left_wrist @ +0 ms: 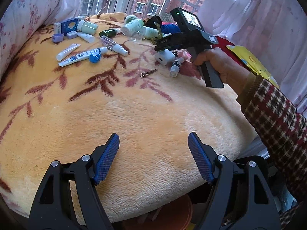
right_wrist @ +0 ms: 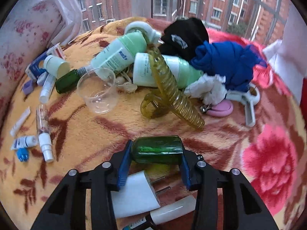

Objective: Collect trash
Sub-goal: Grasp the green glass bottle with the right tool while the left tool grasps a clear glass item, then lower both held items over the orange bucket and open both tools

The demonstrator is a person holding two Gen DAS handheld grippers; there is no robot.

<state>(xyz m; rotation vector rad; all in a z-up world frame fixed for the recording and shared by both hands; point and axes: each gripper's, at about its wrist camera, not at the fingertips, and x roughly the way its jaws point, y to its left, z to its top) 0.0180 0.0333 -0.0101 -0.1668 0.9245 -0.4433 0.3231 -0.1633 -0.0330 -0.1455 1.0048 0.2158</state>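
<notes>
In the right wrist view my right gripper (right_wrist: pixel 156 150) is shut on a small dark green glass bottle (right_wrist: pixel 157 149), which lies crosswise between the blue pads just above the blanket. A white charger plug (right_wrist: pixel 138 193) and a small white vial (right_wrist: pixel 172 209) lie under the fingers. Ahead is a heap of clutter: a clear plastic cup (right_wrist: pixel 97 94), an amber hair claw clip (right_wrist: pixel 168 94), pale green bottles (right_wrist: pixel 119 55) and crumpled white tissue (right_wrist: pixel 209 88). My left gripper (left_wrist: pixel 153 136) stands open over bare blanket with nothing between its fingers.
An orange floral blanket (left_wrist: pixel 134 105) covers the surface; its near edge curves below the left gripper. Tubes (left_wrist: pixel 67 51), a spray bottle (left_wrist: pixel 115 46) and a key (left_wrist: pixel 148 72) lie scattered. A person's hand (left_wrist: pixel 220 65) in a checked sleeve holds the right gripper. Blue cloth (right_wrist: pixel 226 65) and black cloth (right_wrist: pixel 184 34) sit behind the heap.
</notes>
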